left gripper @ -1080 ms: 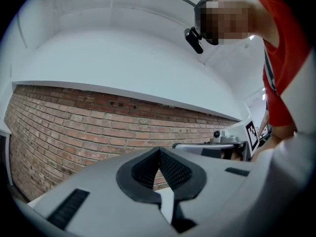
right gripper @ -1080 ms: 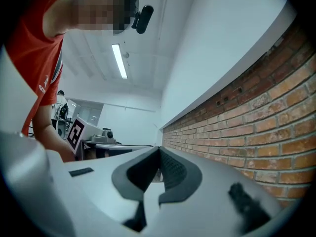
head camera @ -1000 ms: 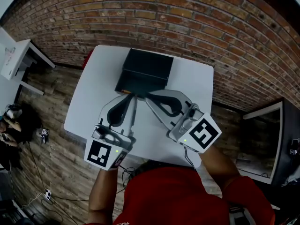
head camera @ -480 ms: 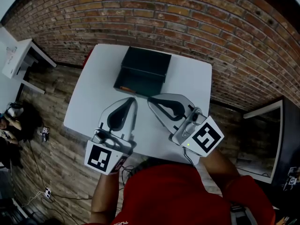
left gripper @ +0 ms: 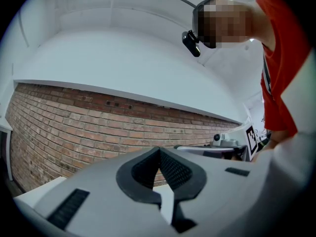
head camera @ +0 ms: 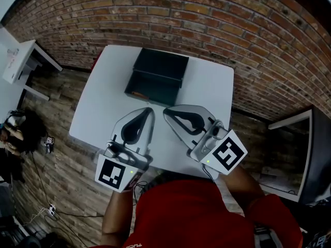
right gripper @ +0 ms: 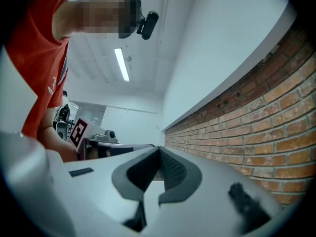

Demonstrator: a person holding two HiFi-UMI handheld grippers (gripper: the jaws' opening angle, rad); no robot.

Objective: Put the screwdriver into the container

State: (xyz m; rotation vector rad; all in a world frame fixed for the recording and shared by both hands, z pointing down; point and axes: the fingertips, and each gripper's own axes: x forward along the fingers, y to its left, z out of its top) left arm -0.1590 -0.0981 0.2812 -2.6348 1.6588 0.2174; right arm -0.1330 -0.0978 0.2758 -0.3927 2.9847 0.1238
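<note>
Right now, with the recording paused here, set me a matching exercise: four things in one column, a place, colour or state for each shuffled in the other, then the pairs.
Things:
1. screwdriver
2. container
3. table
4. left gripper

Descriptions:
A. white top
B. jaws together, nothing between them
C. dark, on the table's far half
D. orange part showing inside the container

Pairs: 1-D, 2-C, 3-A, 4-B

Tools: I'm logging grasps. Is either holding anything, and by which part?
Nothing held: left tool and right tool are both shut, empty.
</note>
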